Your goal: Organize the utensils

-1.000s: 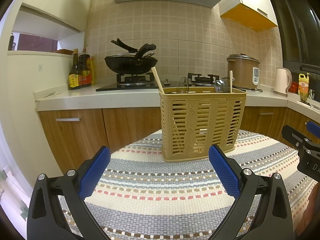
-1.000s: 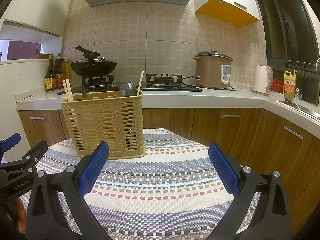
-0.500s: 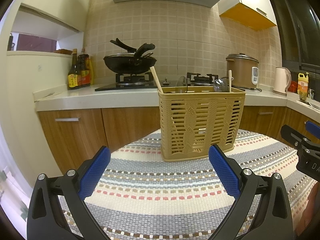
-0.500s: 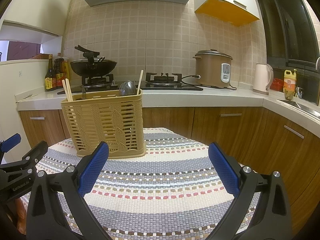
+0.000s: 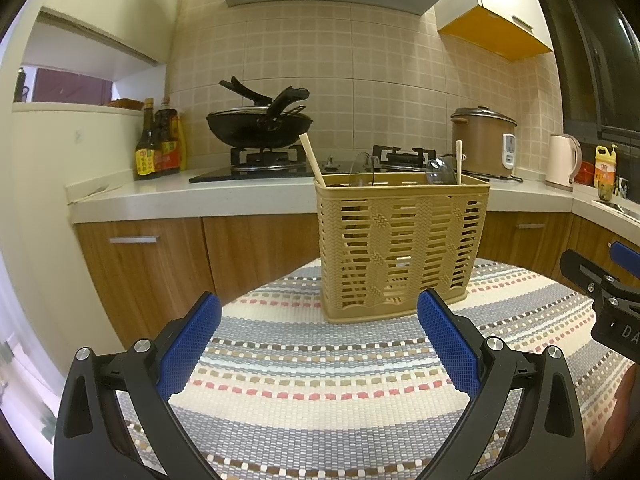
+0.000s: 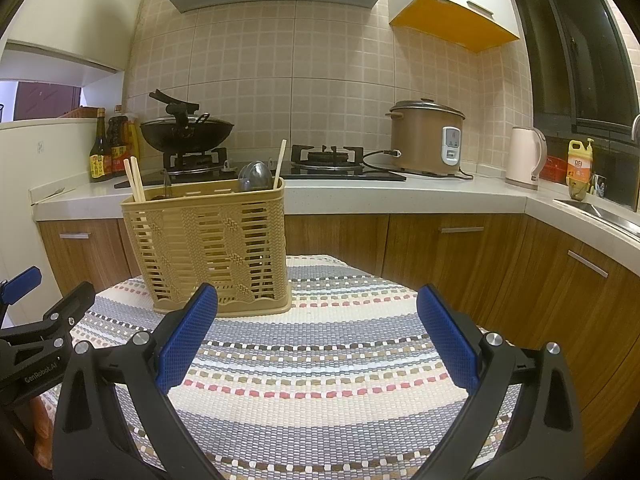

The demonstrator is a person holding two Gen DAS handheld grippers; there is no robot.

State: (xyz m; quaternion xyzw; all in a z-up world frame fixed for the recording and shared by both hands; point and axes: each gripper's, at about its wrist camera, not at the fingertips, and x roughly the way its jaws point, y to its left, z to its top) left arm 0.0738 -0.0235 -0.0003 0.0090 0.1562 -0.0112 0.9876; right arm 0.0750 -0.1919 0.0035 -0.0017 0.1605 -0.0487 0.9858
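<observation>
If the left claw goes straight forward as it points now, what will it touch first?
Most likely the tan utensil basket, standing on the striped mat just ahead of the open left claw; it sits slightly right of centre, and depth is uncertain.

From the right wrist camera I read "GenRobot.AI" in pale letters on the black body of the left tool (image 6: 36,308). From the left wrist camera I read only the letters "DA" on the right tool (image 5: 600,276), the rest being cut off at the frame edge. The yellow detergent bottle (image 6: 579,162) carried a label with printing too small for me to read, as did the sauce bottles (image 5: 156,140).
</observation>
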